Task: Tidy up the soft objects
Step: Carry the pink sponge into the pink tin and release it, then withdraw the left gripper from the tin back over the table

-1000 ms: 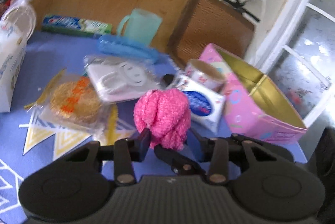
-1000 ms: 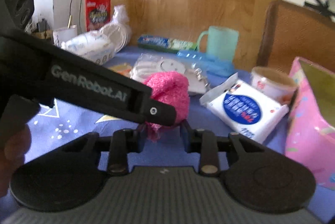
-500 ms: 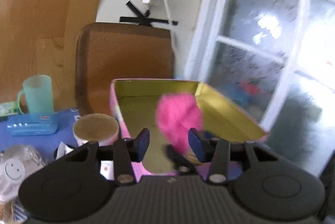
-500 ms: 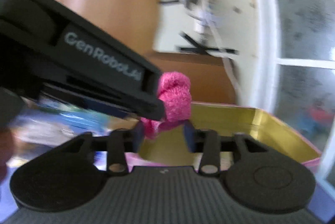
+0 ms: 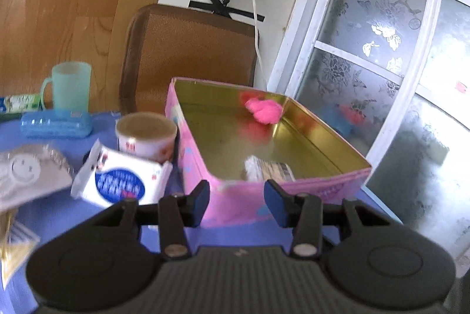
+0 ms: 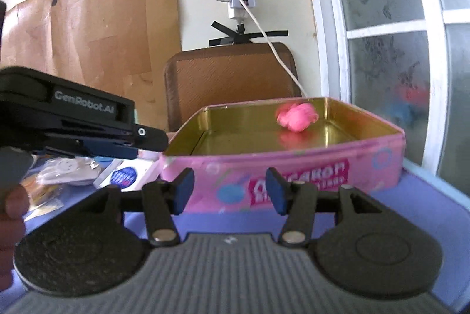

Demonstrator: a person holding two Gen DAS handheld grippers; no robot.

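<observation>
My left gripper (image 5: 236,203) has its jaws apart with nothing between them, and so does my right gripper (image 6: 229,190), whose jaws have just been opening — both stand empty just short of the pink tin box (image 5: 235,198). The pink fuzzy ball (image 5: 264,110) lies inside the box at its far end, against the gold wall, blurred in both views. A small silvery packet (image 5: 265,171) sits in the near end of the same box. From the right wrist I see the left gripper's black body (image 6: 88,123) reaching in from the left, a thumb (image 6: 13,202) at the frame edge. Left of the box on the blue tablecloth (image 5: 58,211) crowd a paper cup (image 5: 145,137), a white tissue pack (image 5: 123,181), a blue case (image 5: 55,123) and a green mug (image 5: 69,85) — none between grippers and box. A brown chair back (image 6: 232,79) stands behind.
</observation>
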